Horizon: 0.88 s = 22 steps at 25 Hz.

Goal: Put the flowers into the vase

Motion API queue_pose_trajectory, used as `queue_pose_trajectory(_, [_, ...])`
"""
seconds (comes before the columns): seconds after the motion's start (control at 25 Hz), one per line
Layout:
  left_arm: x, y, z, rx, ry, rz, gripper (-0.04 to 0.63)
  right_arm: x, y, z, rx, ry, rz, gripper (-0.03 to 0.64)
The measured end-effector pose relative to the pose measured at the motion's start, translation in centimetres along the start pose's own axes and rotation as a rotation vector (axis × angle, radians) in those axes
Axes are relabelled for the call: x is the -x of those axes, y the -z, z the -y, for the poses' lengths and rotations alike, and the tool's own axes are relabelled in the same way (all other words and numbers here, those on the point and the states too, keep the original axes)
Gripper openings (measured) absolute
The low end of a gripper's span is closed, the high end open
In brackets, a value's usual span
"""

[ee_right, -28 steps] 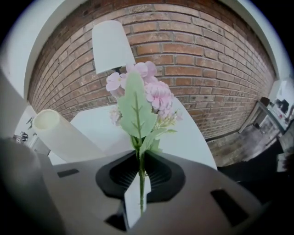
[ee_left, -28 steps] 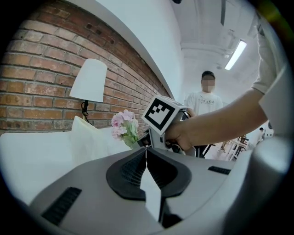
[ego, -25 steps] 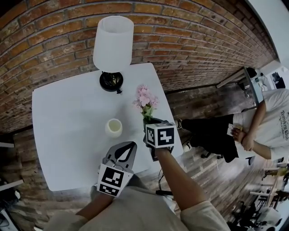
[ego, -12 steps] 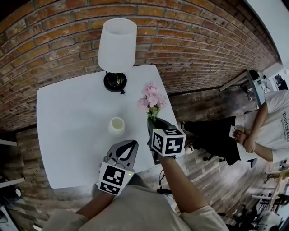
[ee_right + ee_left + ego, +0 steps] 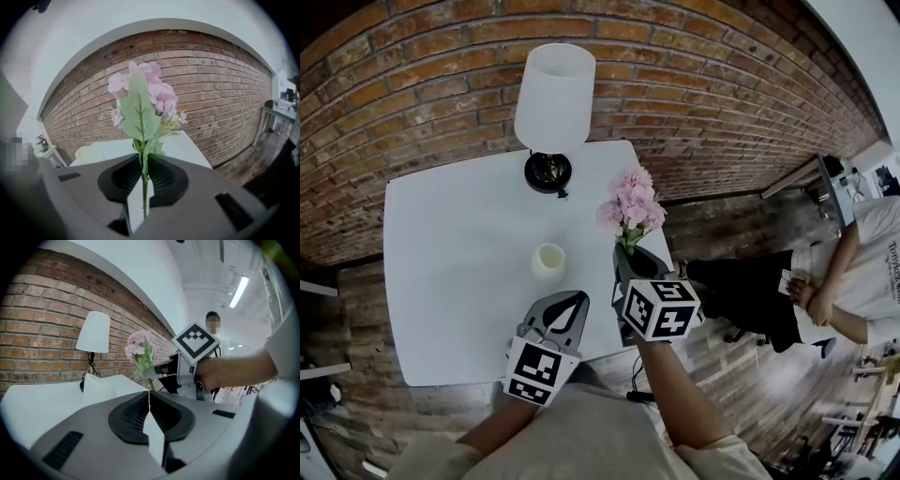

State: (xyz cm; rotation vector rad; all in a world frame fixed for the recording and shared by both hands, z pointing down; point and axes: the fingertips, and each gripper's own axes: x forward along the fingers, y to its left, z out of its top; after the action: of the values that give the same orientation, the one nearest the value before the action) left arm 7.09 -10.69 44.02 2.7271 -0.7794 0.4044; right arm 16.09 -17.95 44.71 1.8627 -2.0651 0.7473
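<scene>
Pink blooms on a green stem, the flowers (image 5: 145, 101) stand upright in the right gripper (image 5: 625, 255), whose jaws are clamped on the stem low down. The bunch hangs in the air over the table's right edge, near the vase (image 5: 548, 262) but not in it. The small pale vase looks empty and stands on the white table (image 5: 450, 281), in front of the lamp (image 5: 553, 98). The left gripper (image 5: 570, 302) hovers near the table's front edge, jaws together on nothing. The pickup seems done. What is left is to bring the stem over the vase mouth, lower it in and let go.
</scene>
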Motion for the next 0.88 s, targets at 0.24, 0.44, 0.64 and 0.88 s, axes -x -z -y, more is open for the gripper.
queue_pose_trajectory(0.24, [0.4,-0.3,-0.1,-0.001,-0.019,0.006,0.010,0.6,-1.4,-2.0,0.022,-0.038,0.067,0.043])
queue_pose_trajectory(0.44, [0.7,-0.6,-0.3,-0.005,-0.036,0.017,0.009,1.3,-2.5,-3.4,0.044,-0.065,0.119,0.043])
queue_pose_trajectory(0.64, [1.3,-1.1,-0.5,-0.012,-0.057,0.032,0.009,2.0,-4.0,-4.8,0.066,-0.093,0.180,0.043])
queue_pose_trajectory(0.88, [2.0,-1.8,-1.1,-0.019,-0.088,0.055,0.009,2.5,-5.1,-6.3,0.095,-0.126,0.230,0.043])
